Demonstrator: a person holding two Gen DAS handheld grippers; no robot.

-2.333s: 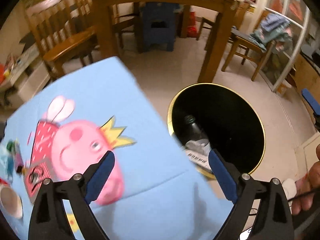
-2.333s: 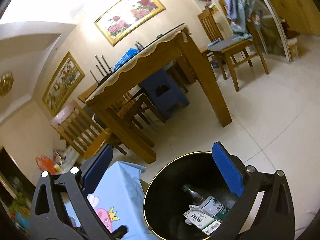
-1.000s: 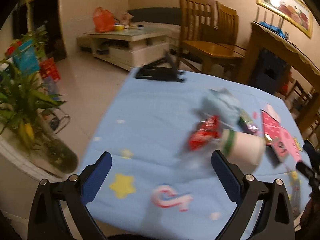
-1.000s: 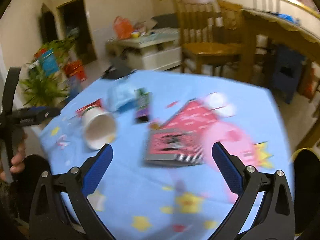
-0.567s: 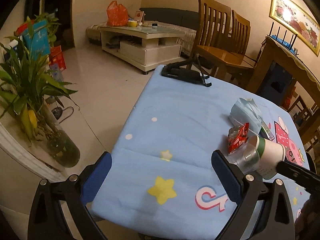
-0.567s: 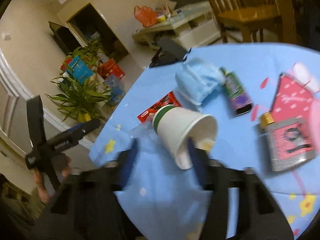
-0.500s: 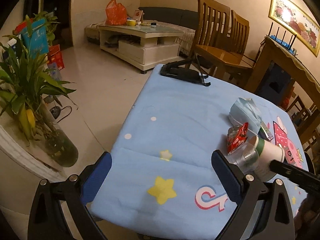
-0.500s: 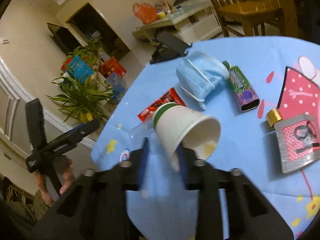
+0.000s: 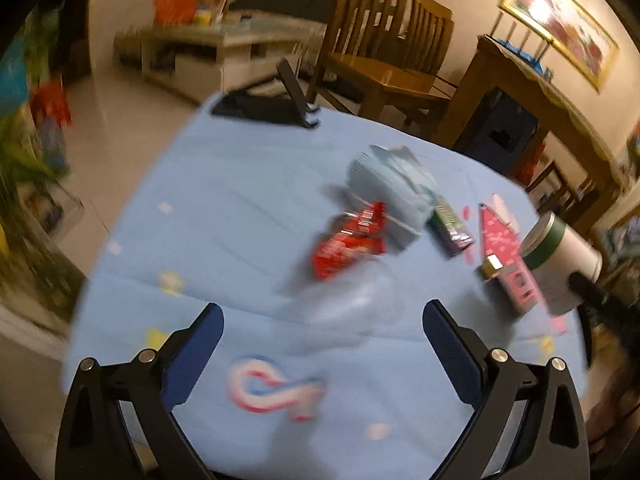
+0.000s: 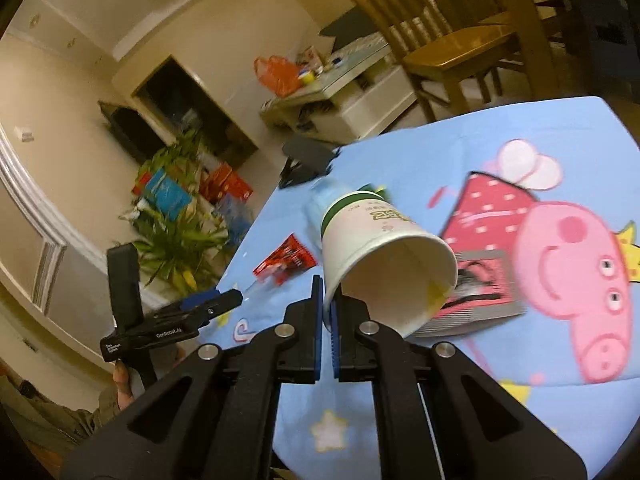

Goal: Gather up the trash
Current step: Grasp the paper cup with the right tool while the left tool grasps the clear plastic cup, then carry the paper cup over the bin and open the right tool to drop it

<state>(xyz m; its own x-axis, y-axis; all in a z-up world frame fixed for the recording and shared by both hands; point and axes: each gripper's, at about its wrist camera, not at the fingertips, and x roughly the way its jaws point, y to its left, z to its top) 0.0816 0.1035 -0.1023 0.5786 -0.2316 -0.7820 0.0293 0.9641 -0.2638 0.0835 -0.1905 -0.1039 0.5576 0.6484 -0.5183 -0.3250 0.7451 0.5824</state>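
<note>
I see the cup (image 10: pixel 384 256) empty at frame centre, its rim pinched in my right gripper (image 10: pixel 326 320) jaws; my left gripper (image 9: pixel 322 336) jaws gape over the worktop (image 9: pixel 240 208), holding nothing.

Both grippers (image 9: pixel 323 332) (image 10: pixel 326 312) are black plastic frames with blue finger pads (image 9: pixel 195 354) and silver screws. The left gripper's handle bears white lettering. An olive sleeve (image 10: pixel 44 420) shows.
</note>
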